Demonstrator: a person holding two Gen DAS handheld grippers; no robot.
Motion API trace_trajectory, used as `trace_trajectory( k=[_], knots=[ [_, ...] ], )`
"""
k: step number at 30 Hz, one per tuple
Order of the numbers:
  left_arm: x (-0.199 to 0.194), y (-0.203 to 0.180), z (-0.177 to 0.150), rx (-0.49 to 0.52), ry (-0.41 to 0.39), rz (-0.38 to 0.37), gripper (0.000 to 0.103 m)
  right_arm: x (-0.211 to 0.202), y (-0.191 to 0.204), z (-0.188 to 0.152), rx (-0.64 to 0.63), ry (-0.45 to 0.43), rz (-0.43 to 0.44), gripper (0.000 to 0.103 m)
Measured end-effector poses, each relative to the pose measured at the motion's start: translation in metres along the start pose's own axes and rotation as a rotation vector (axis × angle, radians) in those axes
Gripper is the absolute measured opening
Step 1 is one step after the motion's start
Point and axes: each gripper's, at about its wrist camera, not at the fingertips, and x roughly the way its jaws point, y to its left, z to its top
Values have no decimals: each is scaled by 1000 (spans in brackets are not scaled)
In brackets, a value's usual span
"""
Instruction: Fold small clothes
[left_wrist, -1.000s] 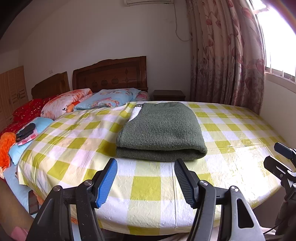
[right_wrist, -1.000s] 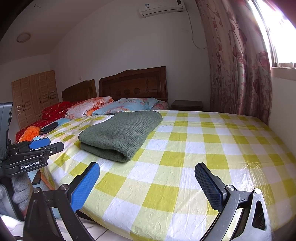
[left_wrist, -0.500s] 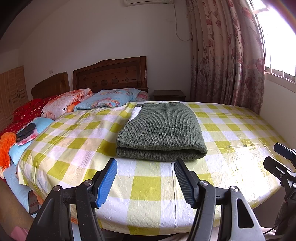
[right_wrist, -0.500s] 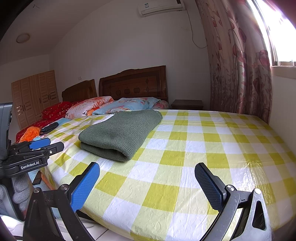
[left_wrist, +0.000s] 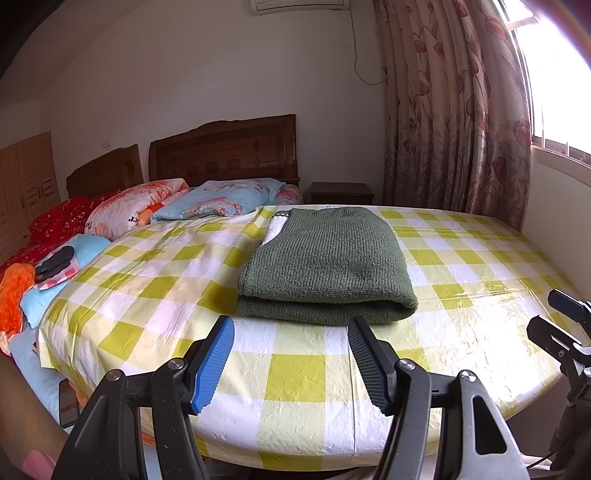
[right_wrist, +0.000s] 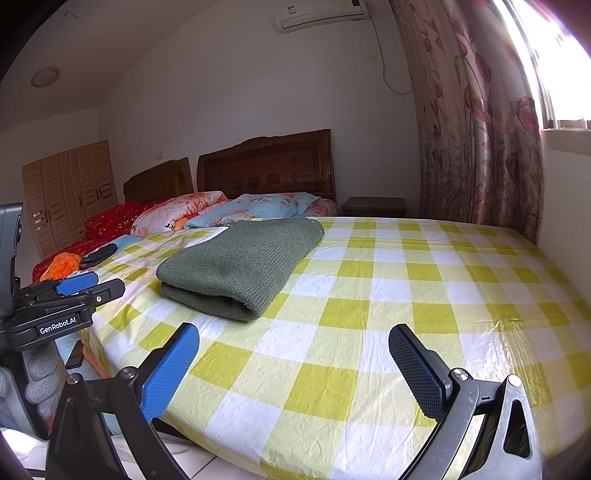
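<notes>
Right now I have both grippers hanging off the near edge of the bed (left_wrist: 480, 258), which is covered by a yellow-and-white checked sheet (right_wrist: 369, 295). My left gripper (left_wrist: 290, 360) is spread apart and holds nothing, its fingers aimed at the folded green knit garment (left_wrist: 328, 266) just ahead of them. My right gripper (right_wrist: 293, 369) is spread wide too, empty, over bare sheet toward the near right corner. The garment lies flat in a neat rectangle, rounded fold facing the near edge, roughly midway across the bed; in the right wrist view it sits (right_wrist: 243, 266) ahead and to the left. A bit of white cloth (left_wrist: 275, 229) peeks out at its far left corner. Pillows (left_wrist: 221, 197) lie at the headboard (left_wrist: 225, 151).
</notes>
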Motion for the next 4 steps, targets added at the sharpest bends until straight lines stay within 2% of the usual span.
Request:
trace_trajectory(
  k=[4],
  knots=[
    [-7, 1, -3, -1, -44, 31, 65, 1, 3, -1, -4, 7, 3, 103]
  ],
)
